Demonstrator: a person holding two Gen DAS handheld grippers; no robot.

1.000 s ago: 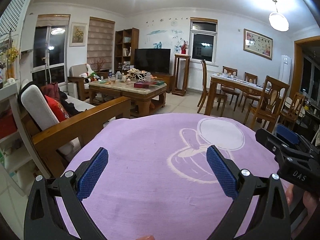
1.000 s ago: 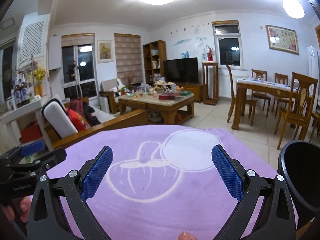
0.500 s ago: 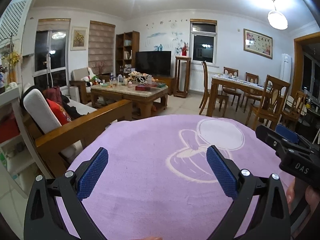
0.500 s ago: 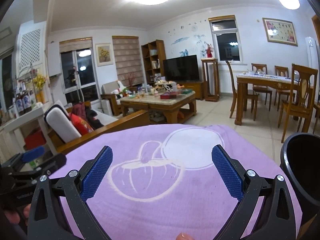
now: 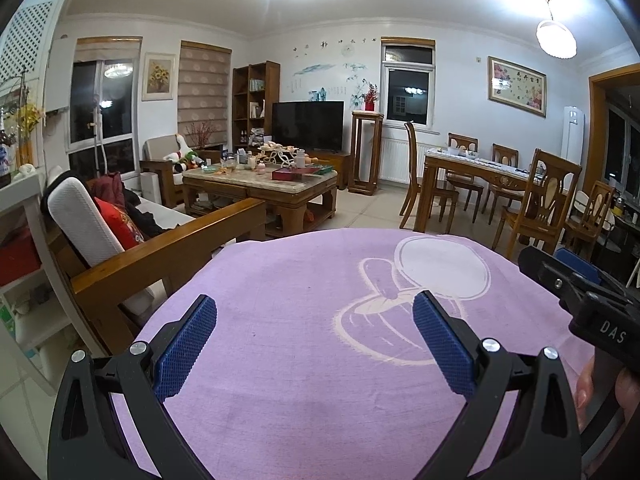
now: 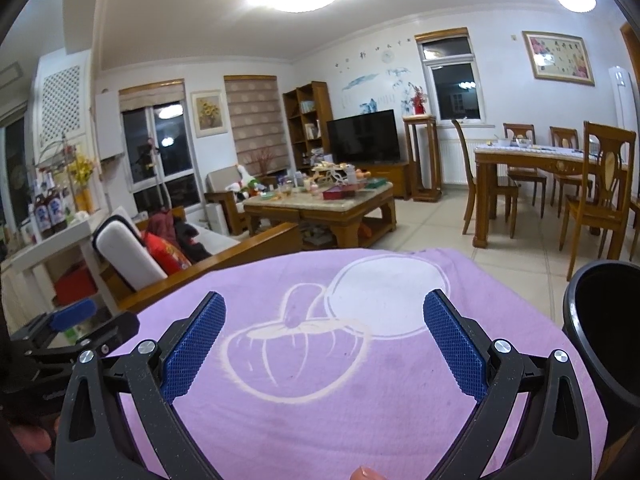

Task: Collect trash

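Both grippers hover over a purple cloth (image 5: 304, 320) with a white cartoon print, which covers a surface right in front. My left gripper (image 5: 314, 326) is open with nothing between its blue pads. My right gripper (image 6: 324, 320) is open and empty too, over the same purple cloth (image 6: 320, 400). A black bin (image 6: 608, 320) stands at the right edge of the right wrist view, its dark mouth facing up. No trash shows on the cloth. In the left wrist view the right gripper's body (image 5: 576, 296) sits at the right edge, held by a hand.
A wooden sofa (image 5: 160, 248) with white and red cushions lies to the left. A cluttered coffee table (image 5: 264, 184) stands beyond the cloth, a TV (image 5: 308, 126) behind it. A dining table (image 5: 480, 172) with chairs fills the right side. A white shelf (image 6: 52, 240) holds bottles.
Both views have tilted slightly upward and shifted, so the room sits lower in frame. The grippers stay open and empty over the cloth.
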